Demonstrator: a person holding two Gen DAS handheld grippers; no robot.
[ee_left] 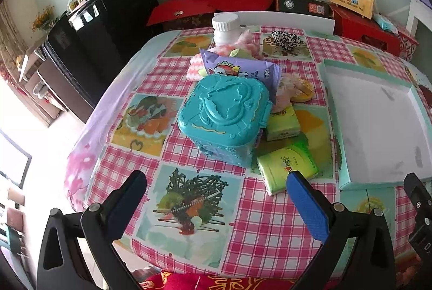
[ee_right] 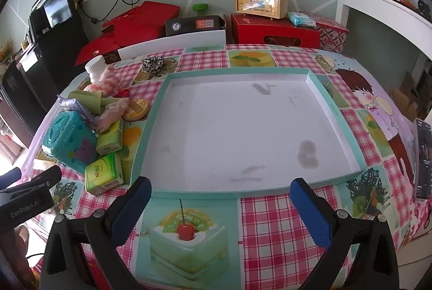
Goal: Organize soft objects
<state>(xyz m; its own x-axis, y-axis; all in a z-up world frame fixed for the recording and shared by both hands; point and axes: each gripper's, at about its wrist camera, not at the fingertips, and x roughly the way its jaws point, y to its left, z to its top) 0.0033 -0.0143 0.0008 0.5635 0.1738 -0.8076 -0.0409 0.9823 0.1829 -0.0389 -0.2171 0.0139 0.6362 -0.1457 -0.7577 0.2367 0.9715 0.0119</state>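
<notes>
A shallow teal-rimmed white tray (ee_right: 321, 98) lies empty on the table; it also shows in the left wrist view (ee_left: 421, 111). Left of it is a heap: two green tissue packs (ee_left: 287, 168) (ee_left: 282, 122), a teal plastic box (ee_left: 224, 114), a purple snack pack (ee_left: 240, 68), pink-white soft cloths (ee_left: 229, 49), a pink plush piece (ee_left: 286, 90) and a leopard scrunchie (ee_left: 286, 39). My left gripper (ee_left: 216, 182) is open and empty, hovering before the teal box. My right gripper (ee_right: 220, 190) is open and empty at the tray's near edge.
A white bottle (ee_left: 225, 28) stands behind the heap. A round yellow toy (ee_left: 303, 91) lies by the tray. A phone (ee_right: 422, 160) lies at the table's right edge. Red boxes (ee_right: 272, 29) and a white chair back (ee_right: 172, 43) stand behind the table.
</notes>
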